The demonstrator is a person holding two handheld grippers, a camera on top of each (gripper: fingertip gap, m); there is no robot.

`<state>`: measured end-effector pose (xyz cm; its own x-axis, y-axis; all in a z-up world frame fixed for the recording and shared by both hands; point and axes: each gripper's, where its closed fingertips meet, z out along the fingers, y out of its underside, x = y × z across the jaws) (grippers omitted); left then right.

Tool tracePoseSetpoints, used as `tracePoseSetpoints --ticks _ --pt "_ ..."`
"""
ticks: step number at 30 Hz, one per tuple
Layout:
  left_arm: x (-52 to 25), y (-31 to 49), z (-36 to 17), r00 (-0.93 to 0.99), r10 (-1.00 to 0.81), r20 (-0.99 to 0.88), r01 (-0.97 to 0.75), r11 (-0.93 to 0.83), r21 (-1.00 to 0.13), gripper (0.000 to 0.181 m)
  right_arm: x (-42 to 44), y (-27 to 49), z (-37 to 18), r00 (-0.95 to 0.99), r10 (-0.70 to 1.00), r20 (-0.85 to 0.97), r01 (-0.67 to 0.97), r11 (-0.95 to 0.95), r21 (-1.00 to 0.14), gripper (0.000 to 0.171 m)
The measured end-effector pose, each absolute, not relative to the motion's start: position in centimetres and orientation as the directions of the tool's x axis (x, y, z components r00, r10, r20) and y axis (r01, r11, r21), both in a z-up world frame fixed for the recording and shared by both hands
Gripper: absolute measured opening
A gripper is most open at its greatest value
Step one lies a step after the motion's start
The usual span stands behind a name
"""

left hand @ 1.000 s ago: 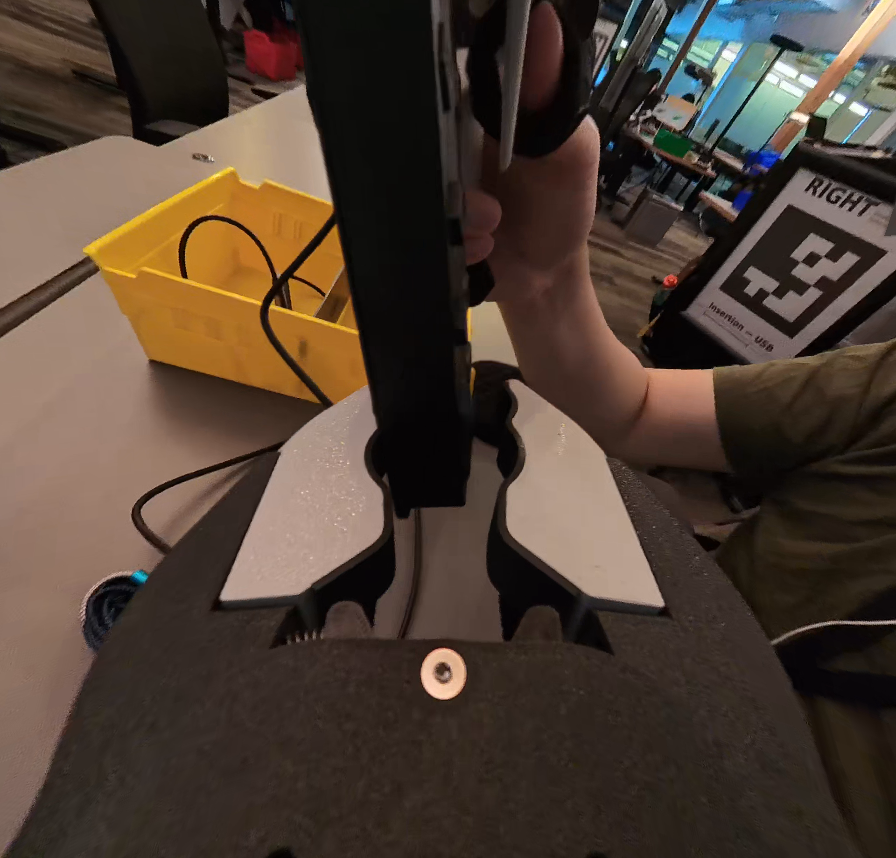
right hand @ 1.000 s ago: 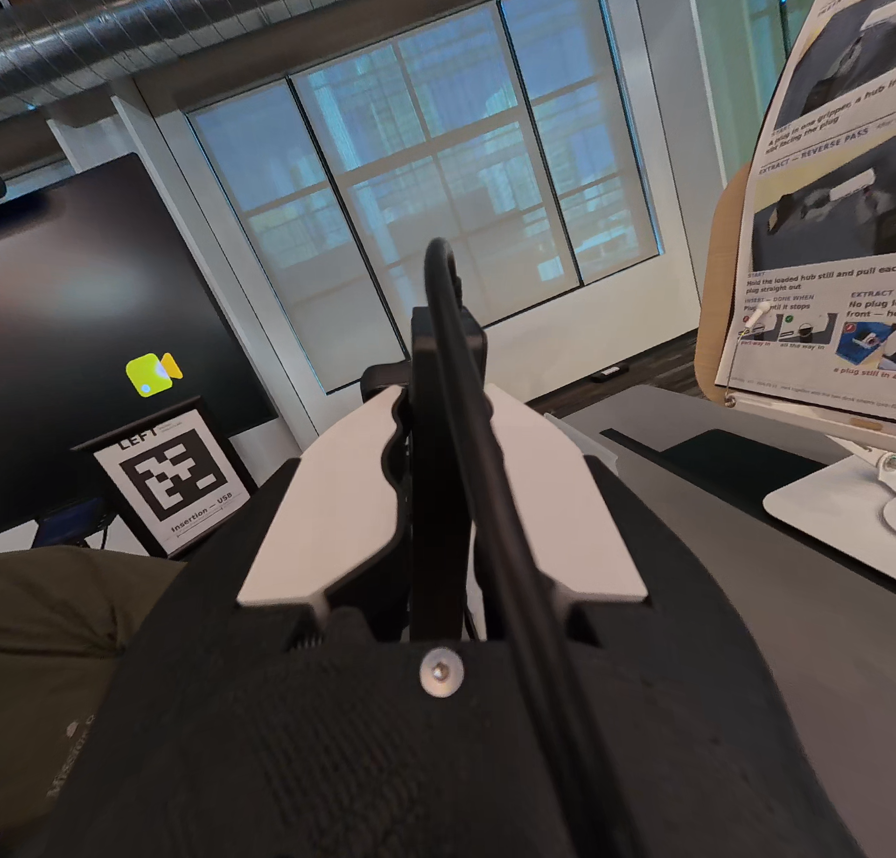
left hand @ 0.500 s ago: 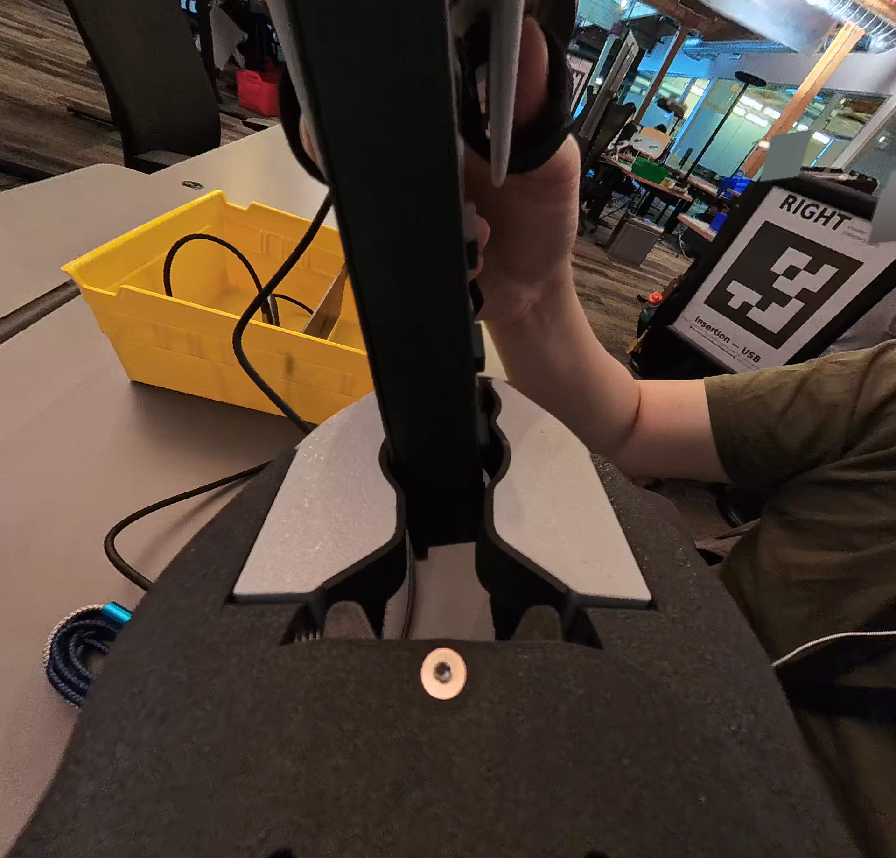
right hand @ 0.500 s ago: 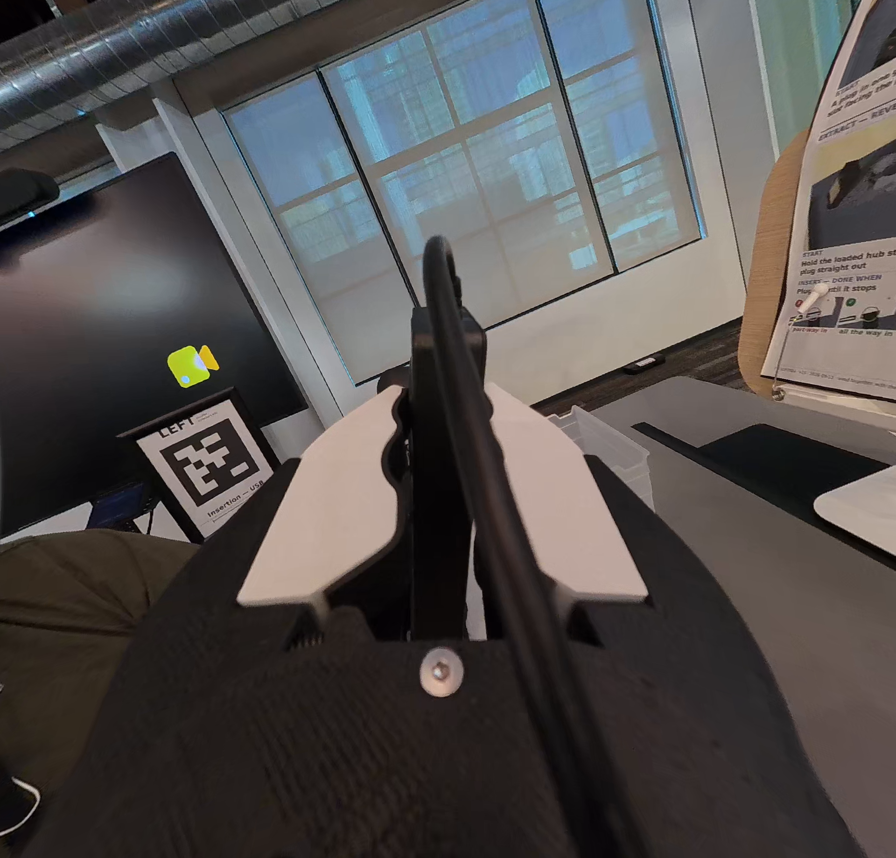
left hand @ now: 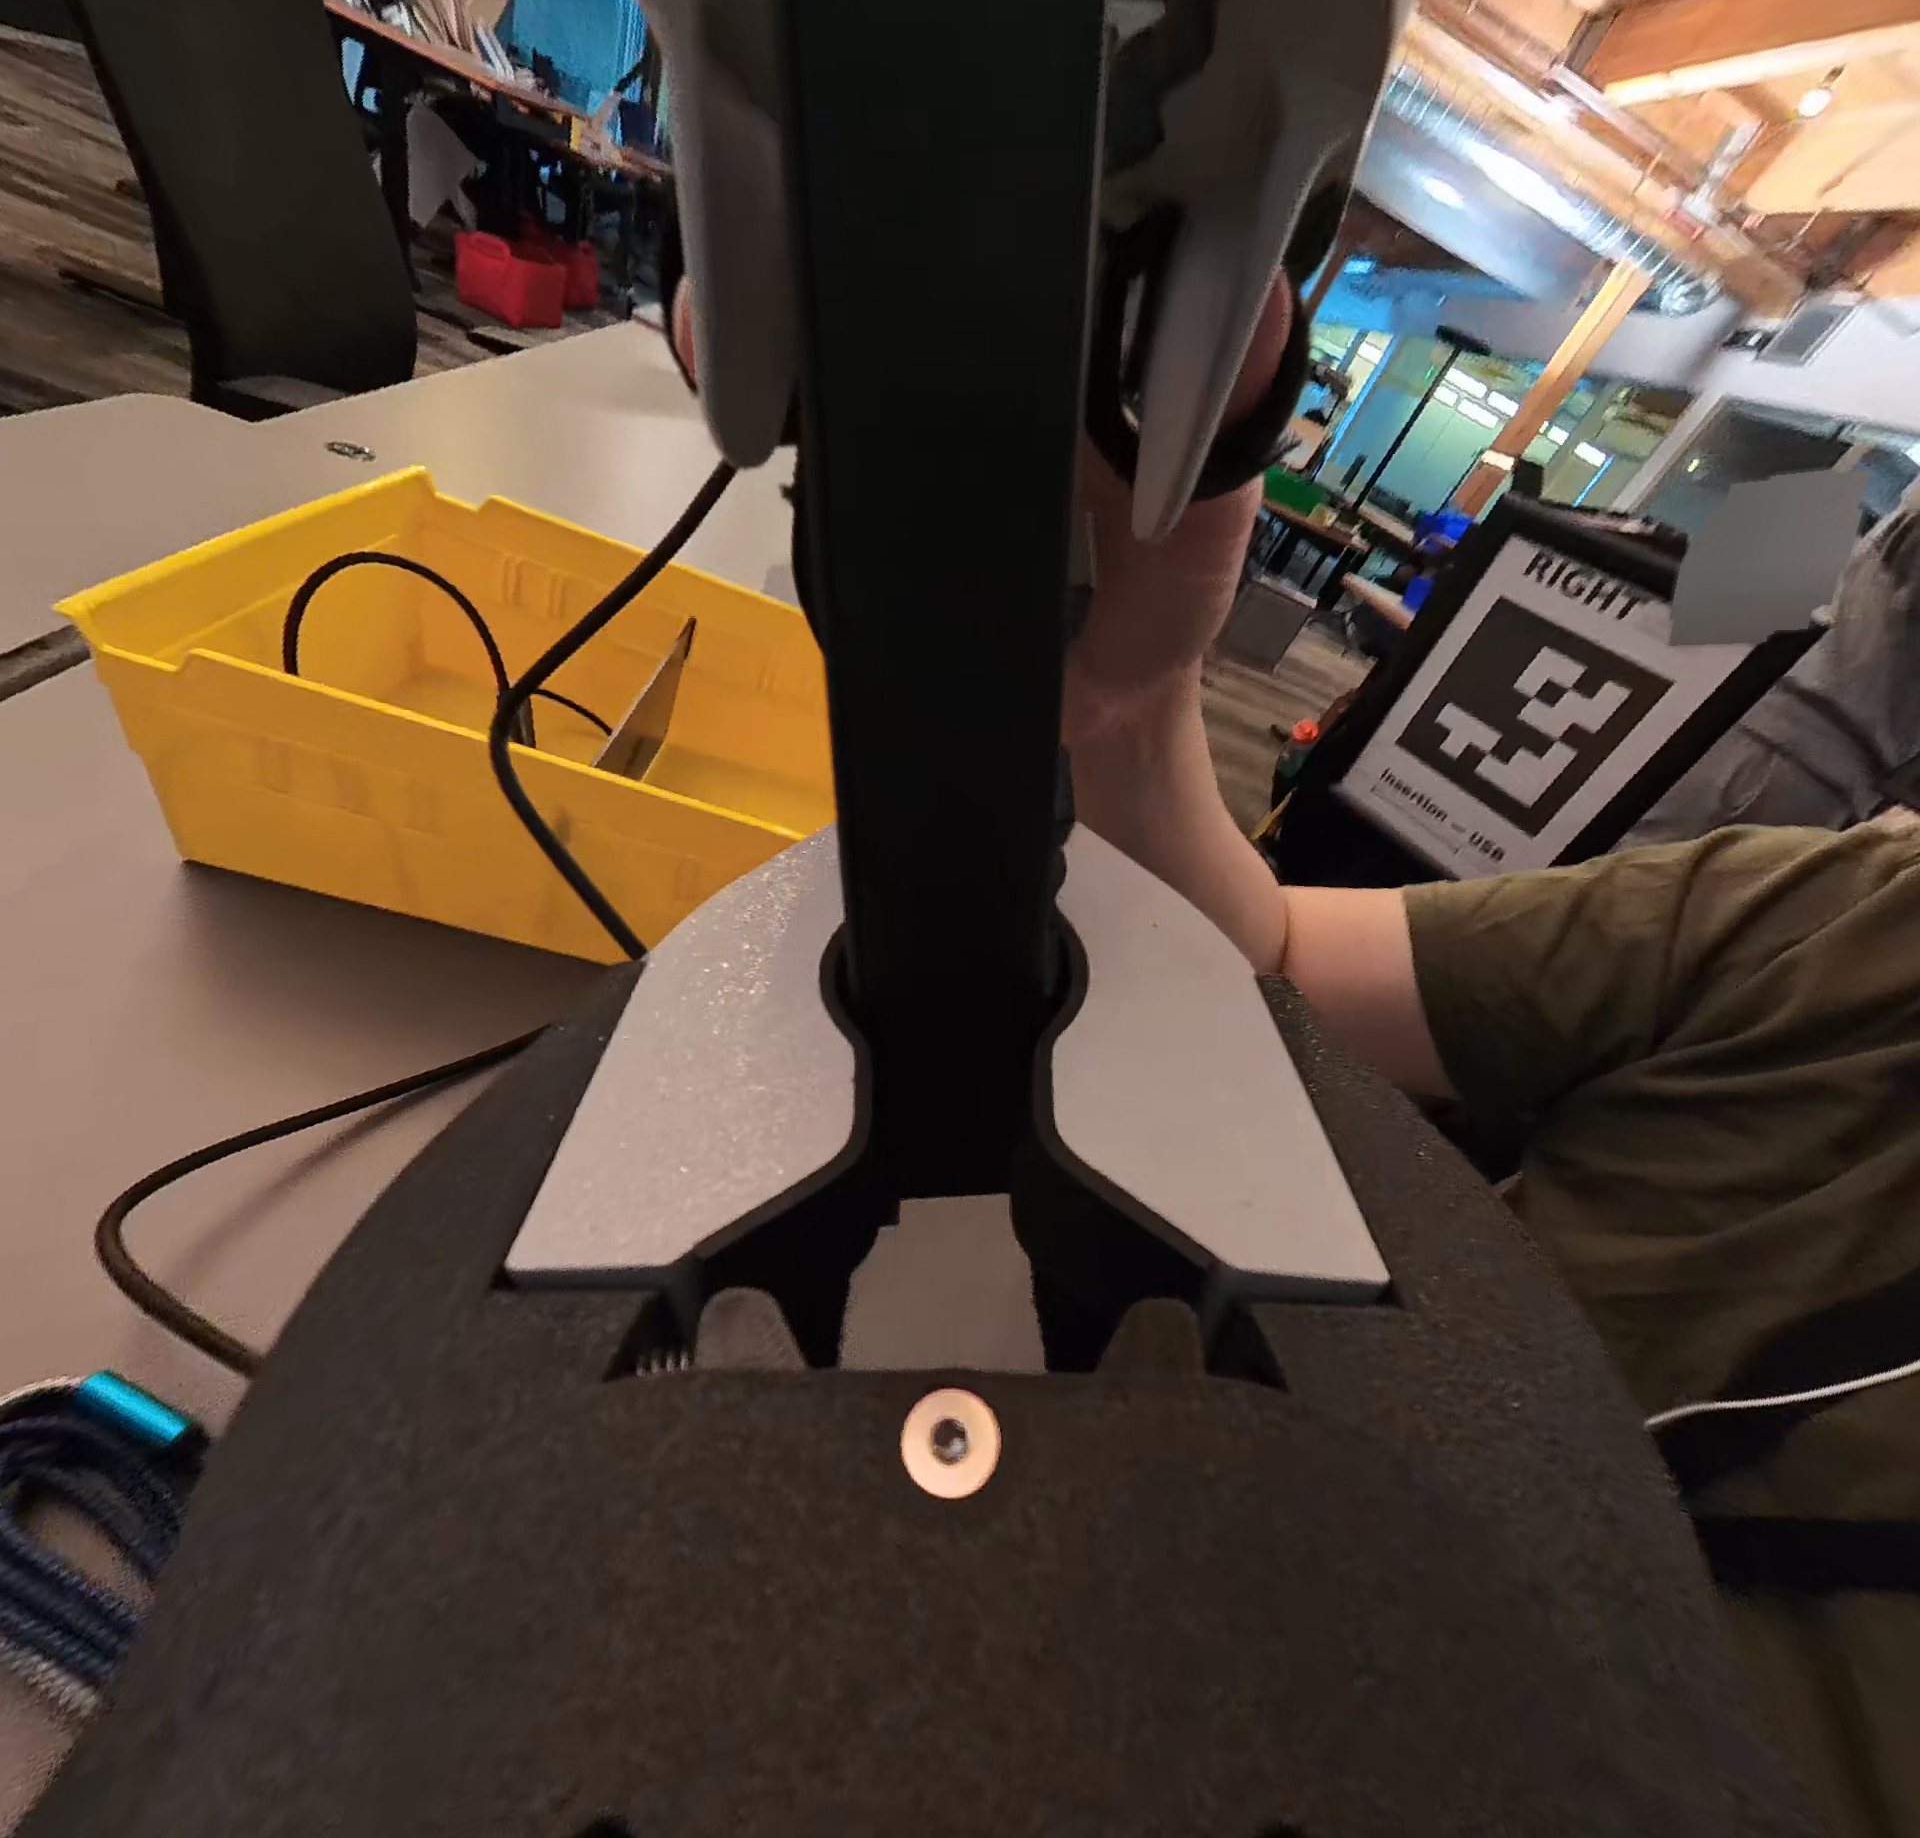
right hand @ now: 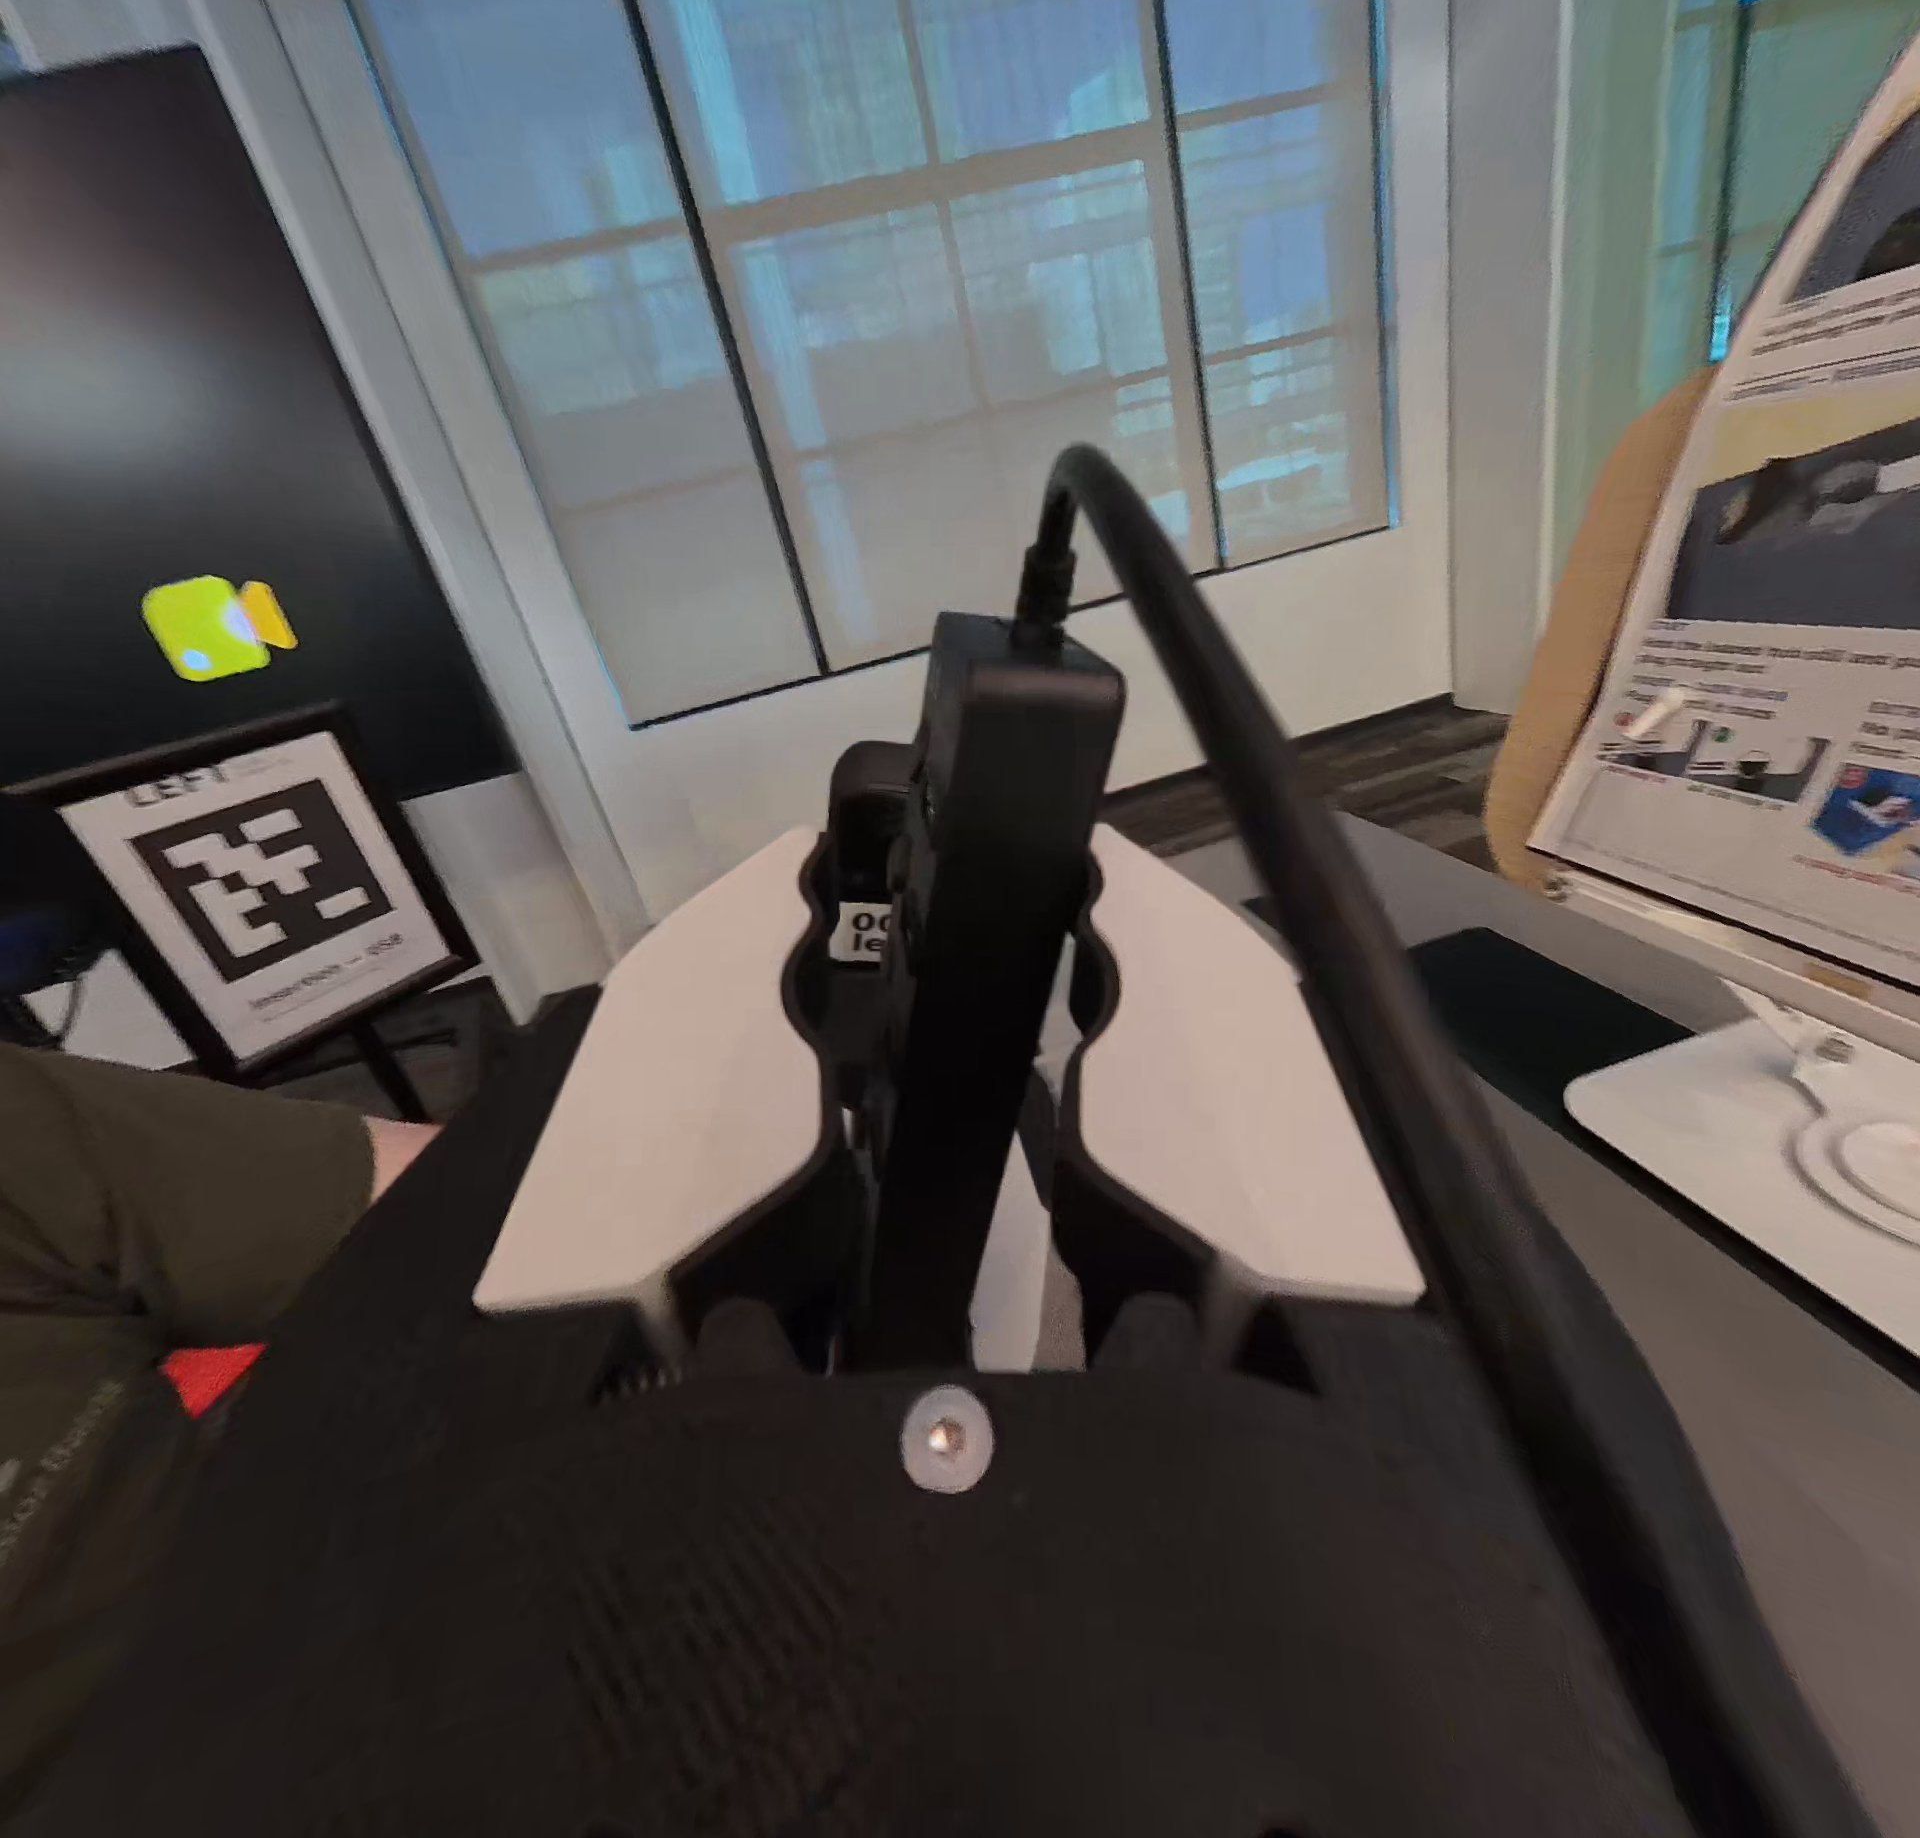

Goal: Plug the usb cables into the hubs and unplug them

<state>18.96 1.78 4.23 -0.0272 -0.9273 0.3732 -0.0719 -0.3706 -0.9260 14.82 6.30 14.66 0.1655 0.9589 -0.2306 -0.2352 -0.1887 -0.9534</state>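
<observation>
A long black USB hub (left hand: 935, 541) stands upright between both grippers. My left gripper (left hand: 951, 957) is shut on its lower end. The right gripper (left hand: 951, 474) shows above, its pale fingers (left hand: 727, 230) either side of the hub's upper part. In the right wrist view the hub (right hand: 997, 853) lies tilted between the fingers of my right gripper (right hand: 951, 895), with gaps on both sides. A thick black cable (right hand: 1299, 853) leaves the hub's far end and loops back to the right. The cable (left hand: 540, 801) also hangs to the table.
A yellow bin (left hand: 312, 770) with a black cable and a grey flat piece sits on the grey table (left hand: 156, 1009). A blue braided cable (left hand: 62, 1497) lies at the left edge. A person's arm (left hand: 1143, 749) is at the right. An instruction board (right hand: 1787, 645) stands on a white base (right hand: 1766, 1144). My hands' fingertips stand some 11 cm from each other.
My left gripper closed on the hub's lower end. My right gripper's fingers spread apart, and the hub now sits tilted and loose between them.
</observation>
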Motion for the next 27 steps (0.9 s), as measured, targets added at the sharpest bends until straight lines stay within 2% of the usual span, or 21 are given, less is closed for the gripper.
tracePoseSetpoints --ticks 9,15,17,21,23,25,27 --pt "17.4 2.9 6.3 0.022 -0.941 0.337 0.019 -0.337 -0.941 0.026 15.9 6.5 15.1 0.202 0.955 -0.218 -0.22 -0.173 -0.96 0.042" --pt "14.4 4.8 8.2 0.116 -0.954 0.278 0.08 -0.27 -0.96 0.026 17.3 2.9 19.1 0.241 0.967 0.085 -0.331 0.165 -0.929 0.034" --pt "12.7 6.1 8.7 0.205 -0.952 0.226 0.072 -0.216 -0.974 0.025 16.8 0.4 18.1 0.133 0.97 0.204 -0.214 0.229 -0.949 0.016" --pt "9.2 7.8 10.5 0.353 -0.922 0.158 0.088 -0.135 -0.987 0.025 14.2 -1.9 12.0 -0.101 0.984 0.145 0.137 0.158 -0.978 0.017" --pt "7.6 8.2 11.4 0.406 -0.904 0.134 0.099 -0.102 -0.99 0.026 12.5 -0.9 8.7 -0.089 0.98 0.177 0.289 0.195 -0.937 0.017" --pt "6.3 8.6 12.2 0.444 -0.887 0.126 0.108 -0.086 -0.99 0.026 10.8 -0.2 6.8 -0.075 0.964 0.255 0.338 0.265 -0.903 0.016" --pt "5.0 8.9 12.7 0.479 -0.87 0.12 0.117 -0.072 -0.99 0.025 9.5 -1.9 4.4 -0.204 0.95 0.235 0.37 0.297 -0.88 0.014"
